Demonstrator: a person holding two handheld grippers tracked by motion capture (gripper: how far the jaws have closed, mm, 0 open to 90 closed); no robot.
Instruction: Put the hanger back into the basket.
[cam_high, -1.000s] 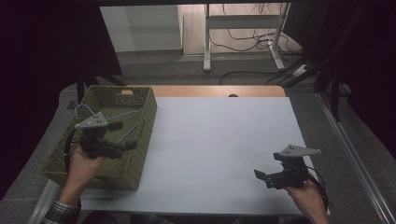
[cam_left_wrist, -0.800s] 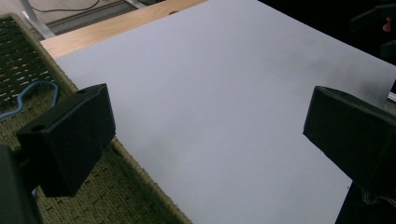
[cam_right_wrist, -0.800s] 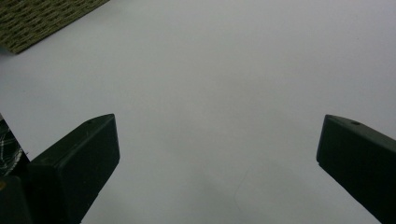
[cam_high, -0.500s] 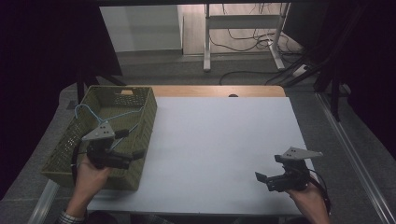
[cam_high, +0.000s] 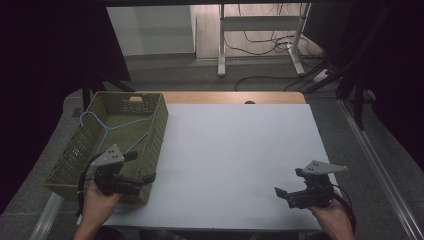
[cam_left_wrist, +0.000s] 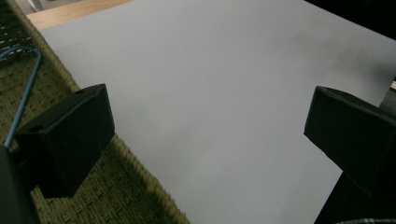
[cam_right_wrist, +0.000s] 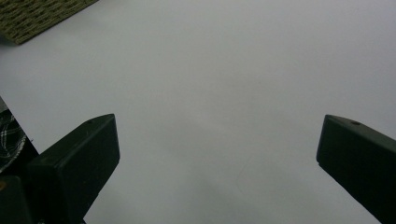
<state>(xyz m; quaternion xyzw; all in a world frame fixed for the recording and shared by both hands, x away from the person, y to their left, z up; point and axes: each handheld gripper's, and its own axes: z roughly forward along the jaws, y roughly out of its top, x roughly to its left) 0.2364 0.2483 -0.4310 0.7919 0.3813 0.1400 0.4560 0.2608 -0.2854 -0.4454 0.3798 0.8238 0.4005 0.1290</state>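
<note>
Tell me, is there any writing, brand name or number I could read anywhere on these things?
None: no readable text anywhere.
Green woven basket: no label.
Blue hanger inside it: unmarked.
White table sheet: blank.
Left gripper and right gripper: no legible markings.

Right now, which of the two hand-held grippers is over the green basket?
The left gripper, at the basket's near right corner, beside the blue hanger. The right gripper hangs over the bare white tabletop.
</note>
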